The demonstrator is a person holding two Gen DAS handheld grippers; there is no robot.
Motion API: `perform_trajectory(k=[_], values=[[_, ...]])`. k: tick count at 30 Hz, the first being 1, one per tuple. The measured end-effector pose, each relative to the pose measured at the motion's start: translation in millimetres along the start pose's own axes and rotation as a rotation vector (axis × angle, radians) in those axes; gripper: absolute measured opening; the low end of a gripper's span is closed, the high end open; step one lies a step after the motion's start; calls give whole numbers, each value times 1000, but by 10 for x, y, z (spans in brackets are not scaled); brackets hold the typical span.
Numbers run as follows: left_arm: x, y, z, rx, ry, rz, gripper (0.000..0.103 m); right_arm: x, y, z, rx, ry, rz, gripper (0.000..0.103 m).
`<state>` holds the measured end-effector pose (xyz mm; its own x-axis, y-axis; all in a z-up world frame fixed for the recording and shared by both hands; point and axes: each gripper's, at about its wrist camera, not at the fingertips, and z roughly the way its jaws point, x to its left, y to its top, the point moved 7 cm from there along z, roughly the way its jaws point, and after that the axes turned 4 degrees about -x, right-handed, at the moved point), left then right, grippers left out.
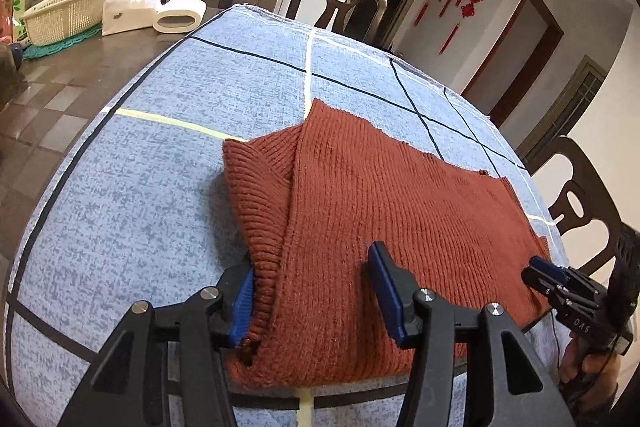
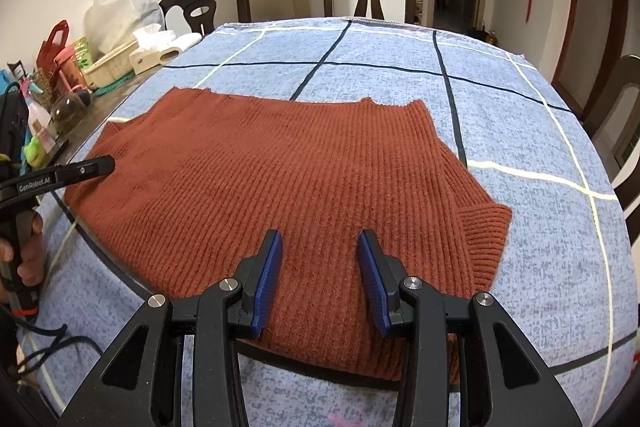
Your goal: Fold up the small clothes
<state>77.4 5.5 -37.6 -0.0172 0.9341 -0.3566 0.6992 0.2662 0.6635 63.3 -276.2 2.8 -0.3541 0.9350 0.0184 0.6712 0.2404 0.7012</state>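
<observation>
At the left edge of the rust-red ribbed knit sweater (image 1: 380, 211), a sleeve panel is folded inward, its cuff lying against the inner pad of the left gripper (image 1: 316, 297). That gripper's jaws stand apart, clamping nothing — released over the near hem. If it moves off with the cuff snagged on the pad, the fold would likely drag open. The sweater lies flat on the blue checked tablecloth (image 2: 540, 279), which covers the table; a tug on the knit could also ruck the cloth. Further right, the right gripper (image 2: 320, 281) also hangs unclenched over the near hem, knit visible between its pads. Closing there on only the top layer — a likely slip — would skew the next fold.
</observation>
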Motion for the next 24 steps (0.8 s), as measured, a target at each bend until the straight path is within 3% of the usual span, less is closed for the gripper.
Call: perform_trajectory(k=[9,15,19,24], values=[[44,54,-26,16,1,-11,19,-13,-8,-36,-2,8,16,41],[-238,263,-235,-21,-103,17,16,-73,-15,-89,-8,13,35,41],[-640,415,-352,-42,-216,59,16,-154,-16,-149,-22,15,66,41],[-1158,402,-205,-4,-326,117,16,-273,-24,-198,-33,17,120,41]])
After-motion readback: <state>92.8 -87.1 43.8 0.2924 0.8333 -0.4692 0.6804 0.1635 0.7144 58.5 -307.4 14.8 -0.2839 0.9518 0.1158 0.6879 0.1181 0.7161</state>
